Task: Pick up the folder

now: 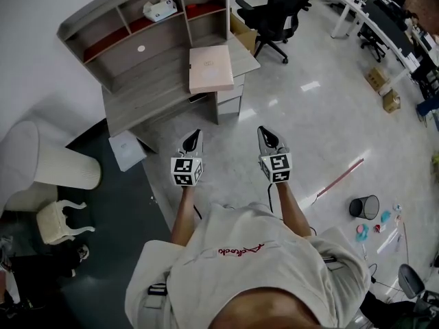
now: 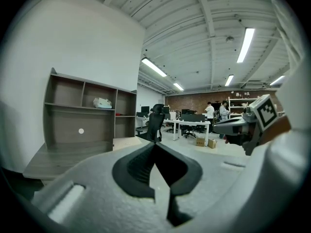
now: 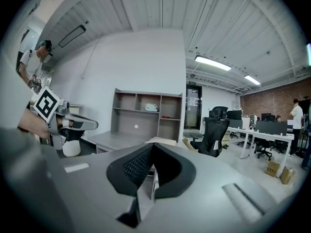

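Note:
The folder (image 1: pixel 211 68), a flat pinkish-beige rectangle, lies on the right end of the grey desk (image 1: pixel 147 91) under its shelf unit. It shows as a pale slab in the left gripper view (image 2: pixel 127 141) and in the right gripper view (image 3: pixel 163 141). Both grippers hover over the floor, well short of the desk. My left gripper (image 1: pixel 194 137) is shut with nothing between its tips, its jaws meeting in its own view (image 2: pixel 154 144). My right gripper (image 1: pixel 266 134) is shut and empty too (image 3: pixel 152 147). Each points toward the desk, side by side.
A black office chair (image 1: pixel 278 12) stands right of the desk. A white box (image 1: pixel 127 149) lies on the floor by the desk's near corner, with a white ribbed cylinder (image 1: pixel 65 166) and a small white stool (image 1: pixel 58 221) at the left. A black wastebasket (image 1: pixel 365 206) sits at right.

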A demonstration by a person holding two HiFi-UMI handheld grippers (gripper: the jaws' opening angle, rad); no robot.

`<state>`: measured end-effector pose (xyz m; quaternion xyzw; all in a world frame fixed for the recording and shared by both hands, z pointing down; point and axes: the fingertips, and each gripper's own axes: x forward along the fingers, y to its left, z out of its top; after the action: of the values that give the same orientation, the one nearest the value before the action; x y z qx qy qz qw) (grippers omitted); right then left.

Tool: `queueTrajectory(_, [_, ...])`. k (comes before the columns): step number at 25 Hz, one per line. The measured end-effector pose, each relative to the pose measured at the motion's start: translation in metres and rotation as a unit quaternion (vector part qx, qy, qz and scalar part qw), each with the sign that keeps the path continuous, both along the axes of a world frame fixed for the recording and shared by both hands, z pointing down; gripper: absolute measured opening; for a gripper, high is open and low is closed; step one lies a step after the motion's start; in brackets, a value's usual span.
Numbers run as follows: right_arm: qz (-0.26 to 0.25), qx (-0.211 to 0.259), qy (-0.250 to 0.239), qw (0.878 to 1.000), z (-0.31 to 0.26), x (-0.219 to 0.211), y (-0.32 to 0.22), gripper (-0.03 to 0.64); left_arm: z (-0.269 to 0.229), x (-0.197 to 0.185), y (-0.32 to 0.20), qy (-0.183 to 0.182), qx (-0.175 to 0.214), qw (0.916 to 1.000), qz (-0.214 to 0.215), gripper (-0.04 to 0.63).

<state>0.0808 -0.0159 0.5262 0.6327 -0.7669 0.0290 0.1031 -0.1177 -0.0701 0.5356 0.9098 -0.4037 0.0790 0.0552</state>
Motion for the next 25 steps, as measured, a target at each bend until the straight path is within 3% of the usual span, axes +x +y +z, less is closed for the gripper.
queueTrajectory(15, [-0.003,-0.025,0.001,1.0,0.025,-0.001,-0.001,0.007,0.027,-0.005,-0.002,-0.006,-0.022,0.9997,-0.002,-0.002])
queueTrajectory(25, [-0.012,-0.029,-0.005,0.999,0.037,-0.001,-0.044,0.008,0.036,-0.001,-0.04,-0.01,-0.026,0.9996,-0.008,-0.002])
